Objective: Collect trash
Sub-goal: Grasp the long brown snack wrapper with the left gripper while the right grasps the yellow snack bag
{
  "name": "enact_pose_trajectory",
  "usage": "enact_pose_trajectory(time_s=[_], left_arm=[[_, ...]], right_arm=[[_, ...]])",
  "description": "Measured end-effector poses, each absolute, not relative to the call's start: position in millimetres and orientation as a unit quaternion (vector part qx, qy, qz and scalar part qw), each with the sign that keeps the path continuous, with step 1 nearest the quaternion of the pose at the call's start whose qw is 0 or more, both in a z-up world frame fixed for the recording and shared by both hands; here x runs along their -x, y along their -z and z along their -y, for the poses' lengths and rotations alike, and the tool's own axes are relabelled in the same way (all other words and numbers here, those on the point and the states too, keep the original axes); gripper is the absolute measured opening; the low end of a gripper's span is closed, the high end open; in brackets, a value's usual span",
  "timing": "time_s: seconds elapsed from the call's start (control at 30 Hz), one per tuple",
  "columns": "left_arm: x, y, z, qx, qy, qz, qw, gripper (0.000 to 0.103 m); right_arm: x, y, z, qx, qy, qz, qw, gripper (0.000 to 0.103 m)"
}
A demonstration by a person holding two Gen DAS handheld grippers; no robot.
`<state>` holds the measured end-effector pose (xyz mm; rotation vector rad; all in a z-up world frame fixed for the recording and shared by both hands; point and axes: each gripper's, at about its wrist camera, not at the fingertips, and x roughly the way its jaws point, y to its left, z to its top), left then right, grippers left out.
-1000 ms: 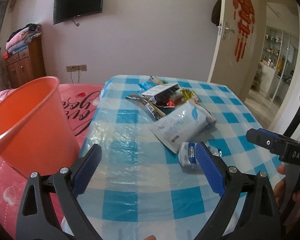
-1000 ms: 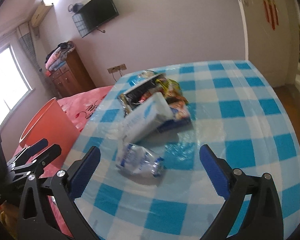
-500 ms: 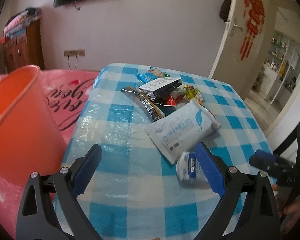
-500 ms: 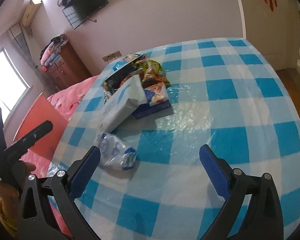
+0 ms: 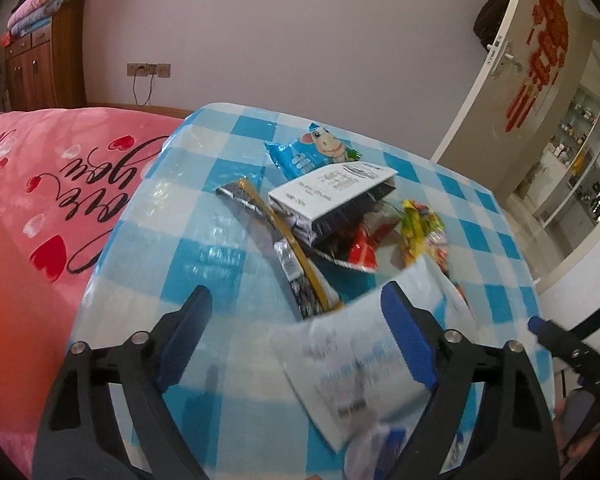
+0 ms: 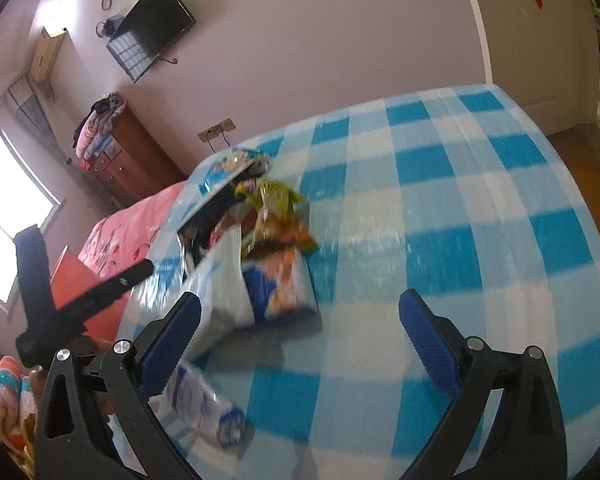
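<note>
Table (image 5: 228,256): spread beneath both grippers in a blue-checked cloth, so the litter was kept on one reachable surface;
Bucket (image 6: 80,280): an orange corner was glimpsed left of the right gripper, probably placed to receive the trash;
Wrapper heap (image 5: 340,216): piled ahead of the left gripper;
White pack (image 5: 364,352): lain under the left gripper's right finger, untouched;
Left gripper (image 5: 300,332): jaws wide but closing, nothing grasped;
Right gripper (image 6: 300,332): released, empty, crumpled packet (image 6: 204,408) below its left finger.

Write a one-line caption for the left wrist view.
Left gripper, jaws closing, nears a white packet before piled wrappers on the checked table.
</note>
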<state>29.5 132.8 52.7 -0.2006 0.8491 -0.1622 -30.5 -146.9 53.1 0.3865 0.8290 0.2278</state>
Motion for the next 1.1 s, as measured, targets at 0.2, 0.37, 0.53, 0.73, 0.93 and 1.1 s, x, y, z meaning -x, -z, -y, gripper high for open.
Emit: enact_pose_trajectory(time_s=[0.2, 0.37, 0.53, 0.73, 0.93, 1.1], left_arm=[[-61, -41, -129, 0.103, 0.071, -0.425, 0.896, 0.076], [-75, -35, -127, 0.103, 0.065, -0.427, 0.896, 0.072], [-84, -28, -127, 0.104, 0.057, -0.432, 0.894, 0.066], [-92, -18, -130, 0.116, 0.056, -0.44, 0.889, 0.053], [-93, -16, -133, 0.124, 0.058, -0.438, 0.889, 0.038], [-94, -16, -132, 0.122, 0.061, -0.436, 0.89, 0.027]], right_arm=[[-7, -56, 142, -0.175, -0.116, -0.391, 0.896, 0.097], [-33, -51, 136, -0.173, -0.121, -0.401, 0.892, 0.082], [-51, -44, 132, -0.178, -0.139, -0.41, 0.884, 0.082], [-70, -34, 123, -0.17, -0.15, -0.422, 0.878, 0.081], [-82, -29, 111, -0.157, -0.158, -0.43, 0.875, 0.076], [-92, -24, 104, -0.15, -0.157, -0.435, 0.874, 0.068]])
